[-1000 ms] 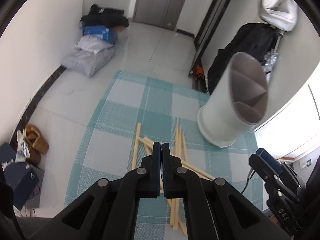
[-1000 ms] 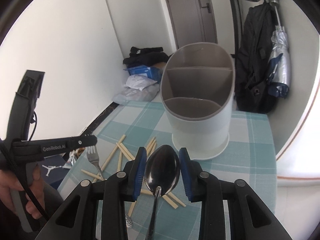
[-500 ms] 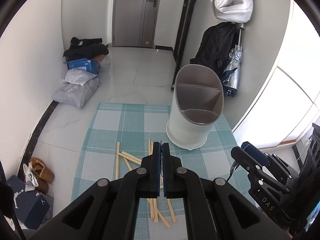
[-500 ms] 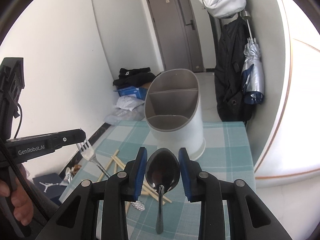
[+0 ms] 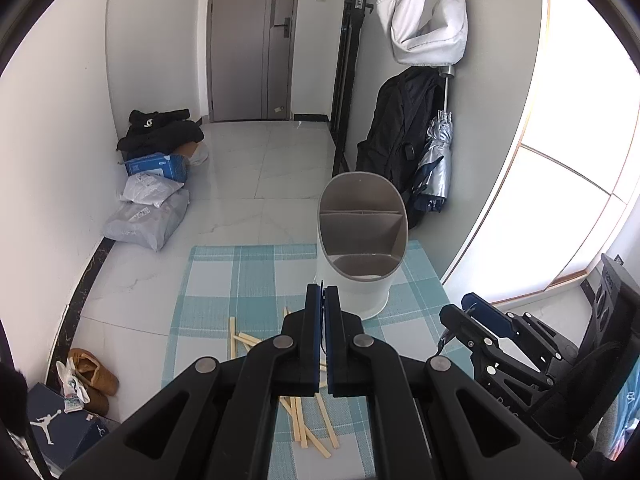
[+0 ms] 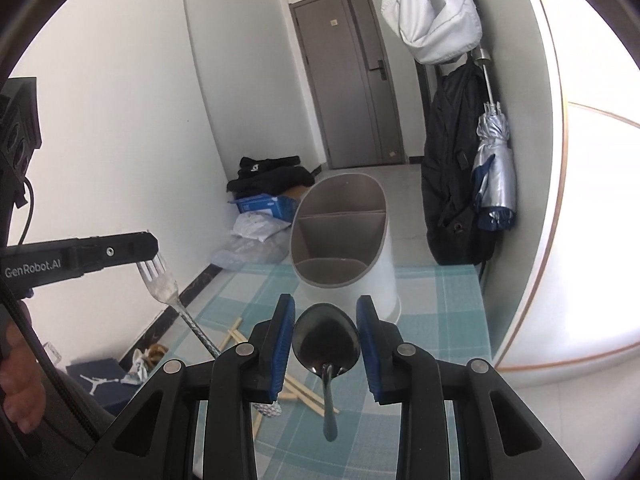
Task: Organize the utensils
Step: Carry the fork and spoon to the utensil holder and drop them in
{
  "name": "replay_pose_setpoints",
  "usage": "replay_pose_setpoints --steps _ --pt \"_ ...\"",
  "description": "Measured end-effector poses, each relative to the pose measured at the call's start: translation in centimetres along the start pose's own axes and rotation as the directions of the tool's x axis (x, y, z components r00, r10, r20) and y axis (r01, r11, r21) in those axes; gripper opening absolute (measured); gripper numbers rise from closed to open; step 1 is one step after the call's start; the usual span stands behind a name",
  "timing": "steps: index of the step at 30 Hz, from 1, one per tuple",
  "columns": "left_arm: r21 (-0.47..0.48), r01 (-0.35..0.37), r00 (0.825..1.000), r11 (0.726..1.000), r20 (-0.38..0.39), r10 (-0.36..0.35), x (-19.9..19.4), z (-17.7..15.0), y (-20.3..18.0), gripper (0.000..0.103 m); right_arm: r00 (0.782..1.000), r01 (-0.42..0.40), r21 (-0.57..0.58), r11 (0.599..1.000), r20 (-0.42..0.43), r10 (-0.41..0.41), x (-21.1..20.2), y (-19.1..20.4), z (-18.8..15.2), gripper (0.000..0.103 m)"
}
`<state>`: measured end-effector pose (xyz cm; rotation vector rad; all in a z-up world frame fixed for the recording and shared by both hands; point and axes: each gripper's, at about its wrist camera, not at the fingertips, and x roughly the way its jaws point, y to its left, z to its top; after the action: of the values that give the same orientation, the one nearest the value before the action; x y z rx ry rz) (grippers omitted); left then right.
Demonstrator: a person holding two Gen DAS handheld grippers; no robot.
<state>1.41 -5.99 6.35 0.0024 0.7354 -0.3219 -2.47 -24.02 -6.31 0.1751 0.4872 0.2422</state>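
Note:
A white utensil holder (image 5: 360,292) (image 6: 382,276) with three grey-lined compartments stands upright at the far right of a teal checked mat (image 5: 240,280) (image 6: 440,320). Several wooden chopsticks (image 5: 304,428) (image 6: 236,330) lie scattered on the mat. My left gripper (image 5: 323,294) (image 6: 154,246) is shut on the tines of a fork (image 6: 160,280), which hangs down with its handle over the mat. My right gripper (image 6: 325,305) (image 5: 460,314) is shut on the bowl of a dark metal spoon (image 6: 326,340), handle hanging down. Both are held above the mat, short of the holder.
A black backpack (image 5: 400,132) and a folded silver umbrella (image 5: 438,160) hang on the wall right behind the holder. Bags and boxes (image 5: 152,200) lie on the tiled floor to the left, with shoes (image 5: 92,380) and a shoebox nearer. A grey door (image 5: 252,40) closes the hallway.
Both grippers have risen and drawn back from the holder, which now looks smaller and upright. The fork has come up off the mat in the left gripper. The spoon stays gripped.

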Motion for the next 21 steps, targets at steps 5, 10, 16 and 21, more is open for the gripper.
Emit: replay_pose_setpoints --steps 5,10,16,21 --pt "-0.001 0.014 1.0 1.0 0.015 -0.014 -0.5 1.3 0.2 0.0 1.0 -0.006 0.017 1.0 0.005 0.006 -0.3 -0.2 1.2 0.03" --pt "0.003 0.021 0.999 1.0 0.036 -0.021 -0.9 3.5 0.3 0.0 0.999 -0.007 -0.004 1.0 0.044 0.007 -1.5 0.0 4.2 0.03" --pt "0.006 0.041 0.996 0.999 0.084 -0.041 -1.4 7.0 0.4 0.0 0.997 -0.013 -0.026 1.0 0.081 0.015 -2.3 0.0 9.2 0.03" --pt "0.015 0.044 0.99 0.999 0.132 -0.046 -1.4 10.5 0.7 0.0 0.993 -0.019 -0.044 0.999 0.113 0.024 -2.1 0.0 13.5 0.03"
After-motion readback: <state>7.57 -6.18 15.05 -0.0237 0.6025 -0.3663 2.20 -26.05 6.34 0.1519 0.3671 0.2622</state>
